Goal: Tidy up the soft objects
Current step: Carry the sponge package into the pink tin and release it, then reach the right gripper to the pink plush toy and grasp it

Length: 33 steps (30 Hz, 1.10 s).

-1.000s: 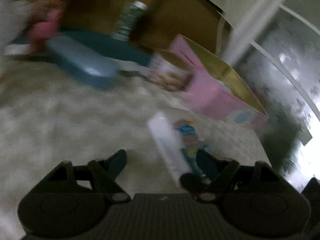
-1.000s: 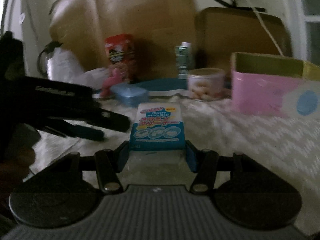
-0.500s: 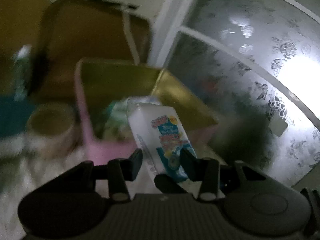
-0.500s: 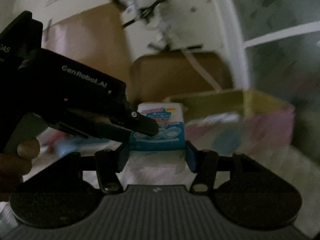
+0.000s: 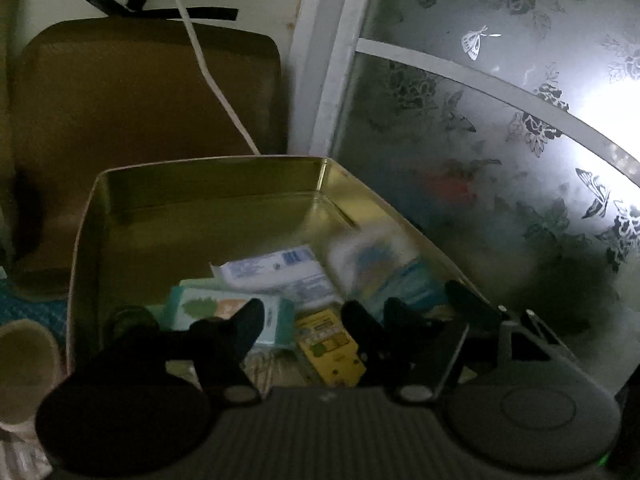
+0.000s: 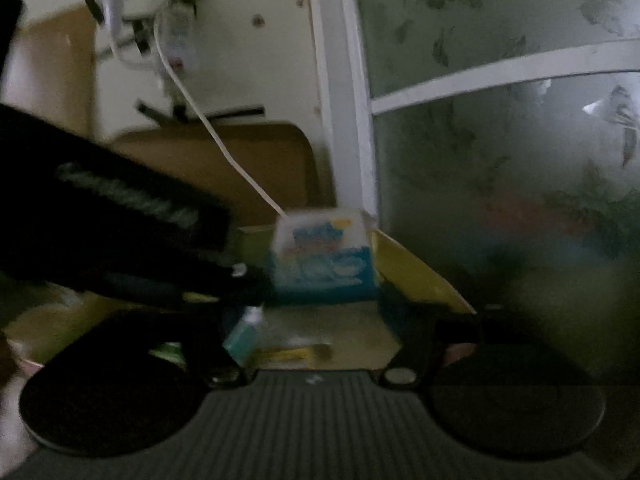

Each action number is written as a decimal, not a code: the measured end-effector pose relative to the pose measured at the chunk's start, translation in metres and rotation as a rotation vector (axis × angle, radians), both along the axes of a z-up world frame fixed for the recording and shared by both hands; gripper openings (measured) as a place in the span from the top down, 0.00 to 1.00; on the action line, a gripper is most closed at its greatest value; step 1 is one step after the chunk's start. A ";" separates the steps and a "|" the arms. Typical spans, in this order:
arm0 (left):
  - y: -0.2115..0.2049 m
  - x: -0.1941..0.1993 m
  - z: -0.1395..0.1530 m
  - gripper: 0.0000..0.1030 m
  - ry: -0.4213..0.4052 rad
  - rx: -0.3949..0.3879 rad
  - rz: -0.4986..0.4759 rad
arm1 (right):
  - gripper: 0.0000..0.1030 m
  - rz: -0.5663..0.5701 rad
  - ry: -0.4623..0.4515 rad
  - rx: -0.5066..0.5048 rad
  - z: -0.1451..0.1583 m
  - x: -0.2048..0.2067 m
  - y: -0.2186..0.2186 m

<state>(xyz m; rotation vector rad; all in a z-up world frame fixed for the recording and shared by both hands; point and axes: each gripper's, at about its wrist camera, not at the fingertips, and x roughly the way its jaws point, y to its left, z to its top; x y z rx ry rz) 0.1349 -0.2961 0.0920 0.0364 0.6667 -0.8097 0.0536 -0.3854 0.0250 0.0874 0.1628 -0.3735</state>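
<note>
Sponge pack [image 6: 326, 256], the blue-and-white one, sits clamped between the right gripper [image 6: 320, 320] fingers, hanging over the near right corner of the gold-lined tin [image 5: 200, 216]. In the left wrist view it's just a smeared blob [image 5: 384, 268] by the tin's right wall. The left gripper [image 5: 302, 320] has its fingers apart with nothing between them, poised over the packs already lying inside: a mint green one [image 5: 224, 312], a yellow one [image 5: 328, 344] and a white one [image 5: 276, 272].

Risk-wise, I'd say the two tools are super close here, so a bump could knock the pack loose. Let go now and it could catch the rim and flop outside, since it's sitting right at the edge. It may also land on end against the wall.

Hard to read: everything's dim and blurry, labels are unreadable, and the tin's near floor is hidden behind the gripper bodies. Further back there's a brown case [image 5: 140, 120] and a frosted window [image 5: 500, 140].
</note>
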 end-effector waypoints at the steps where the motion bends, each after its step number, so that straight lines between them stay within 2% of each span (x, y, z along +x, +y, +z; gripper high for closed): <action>1: 0.003 -0.003 0.000 0.34 -0.021 0.005 -0.001 | 0.17 0.001 0.003 -0.011 -0.003 0.000 0.000; 3: 0.006 -0.011 0.002 0.34 -0.082 0.031 0.008 | 0.17 0.009 -0.022 -0.028 -0.007 -0.007 0.006; 5: 0.011 -0.015 0.005 0.33 -0.109 0.029 0.015 | 0.17 0.019 -0.028 -0.024 -0.010 -0.011 0.010; 10: 0.027 -0.024 0.014 0.32 -0.108 0.008 0.043 | 0.17 0.033 -0.085 0.021 -0.007 -0.029 0.019; 17: 0.062 -0.055 0.021 0.30 -0.143 -0.014 0.045 | 0.17 0.031 -0.111 0.063 -0.004 -0.050 0.028; 21: 0.079 -0.067 0.019 0.30 -0.182 0.047 0.088 | 0.17 0.025 -0.116 0.109 -0.006 -0.065 0.034; 27: 0.113 -0.074 0.002 0.30 -0.152 0.114 0.164 | 0.25 0.023 -0.114 0.188 -0.007 -0.079 0.042; 33: 0.157 -0.075 -0.019 0.30 -0.111 0.162 0.250 | 0.28 0.099 -0.063 0.210 -0.008 -0.072 0.067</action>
